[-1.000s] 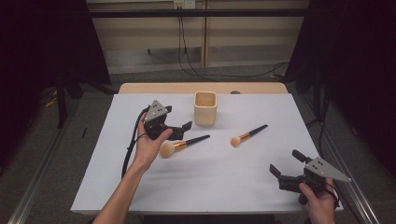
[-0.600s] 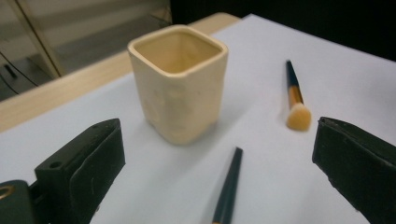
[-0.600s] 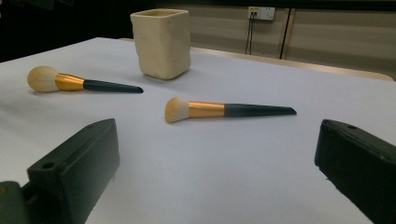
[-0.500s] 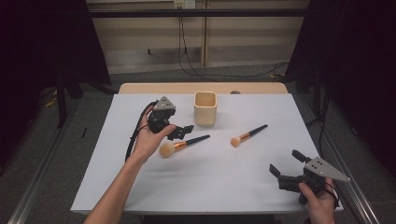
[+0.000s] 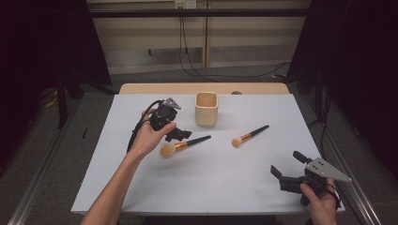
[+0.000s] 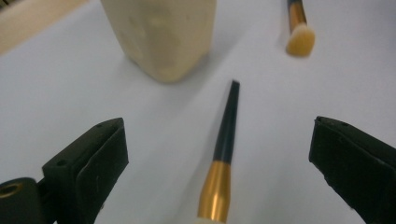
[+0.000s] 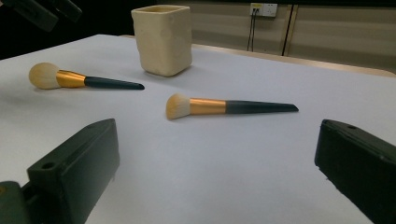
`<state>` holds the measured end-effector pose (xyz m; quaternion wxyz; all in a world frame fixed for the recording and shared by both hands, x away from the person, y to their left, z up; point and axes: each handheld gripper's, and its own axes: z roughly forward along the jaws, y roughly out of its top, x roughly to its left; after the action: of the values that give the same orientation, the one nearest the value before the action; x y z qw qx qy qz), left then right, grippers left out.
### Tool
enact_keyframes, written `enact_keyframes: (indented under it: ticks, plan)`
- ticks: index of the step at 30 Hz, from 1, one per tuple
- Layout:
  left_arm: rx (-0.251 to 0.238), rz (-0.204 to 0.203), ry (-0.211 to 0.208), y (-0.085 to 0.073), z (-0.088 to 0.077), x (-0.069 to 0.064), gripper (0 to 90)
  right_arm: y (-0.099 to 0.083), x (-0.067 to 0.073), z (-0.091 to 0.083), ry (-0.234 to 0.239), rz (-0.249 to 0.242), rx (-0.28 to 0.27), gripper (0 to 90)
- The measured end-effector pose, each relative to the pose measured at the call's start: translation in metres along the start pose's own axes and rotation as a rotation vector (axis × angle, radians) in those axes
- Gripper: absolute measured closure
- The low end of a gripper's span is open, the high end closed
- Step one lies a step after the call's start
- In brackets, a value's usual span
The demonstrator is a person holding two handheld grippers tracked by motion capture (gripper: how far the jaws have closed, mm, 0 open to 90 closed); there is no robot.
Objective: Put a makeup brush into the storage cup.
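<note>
- At a white table [image 5: 141,187], the left gripper [image 5: 177,134] hangs just above the nearer of two makeup brushes, its jaws spread wide and holding nothing.
- That brush [image 5: 183,146] lies flat on the tabletop, its pale round head toward the person and its dark handle pointing away to the right, toward the far side.
- In the left gripper view the brush [image 6: 223,154] runs up between the two open jaws, gold collar nearest the camera, with neither jaw touching it.
- A cream, square-sided cup [image 5: 206,108] stands upright just beyond the brush's handle tip; in the left gripper view the cup [image 6: 161,35] rises close ahead and left of the handle's line, apart from it.
- A second brush [image 5: 250,135] lies to the right of the first, well apart from it, head toward the person and handle angled away; nothing lies between the two.
- The right gripper [image 5: 291,170] sits low at the near right corner of the table, held in a hand [image 5: 321,206], jaws open and empty, well apart from both brushes.
- From the right gripper view, the second brush [image 7: 229,107] lies across the middle ground, the first brush [image 7: 81,79] farther left, and the cup [image 7: 162,39] behind them.
- Cables [image 5: 187,42] hang down the wall beyond the table's far edge.
</note>
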<state>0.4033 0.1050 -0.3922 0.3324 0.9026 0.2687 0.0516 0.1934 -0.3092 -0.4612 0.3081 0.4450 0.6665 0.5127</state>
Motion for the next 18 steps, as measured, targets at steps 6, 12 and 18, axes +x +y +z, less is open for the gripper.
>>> enact_keyframes:
  ticks: [6, 12, 18]
  plan:
    - [0.116, 0.031, -0.019, 0.005, 0.003, 0.003, 4.0, 0.000, 0.001, 0.001, 0.004, 0.001, 0.007, 0.0]
    - [0.242, 0.048, -0.020, 0.010, 0.009, 0.003, 4.7, 0.000, 0.000, 0.001, 0.006, -0.001, 0.011, 0.0]
    - [0.320, 0.092, -0.063, 0.011, 0.017, 0.004, 4.5, -0.001, 0.001, 0.001, 0.011, -0.002, 0.015, 0.0]
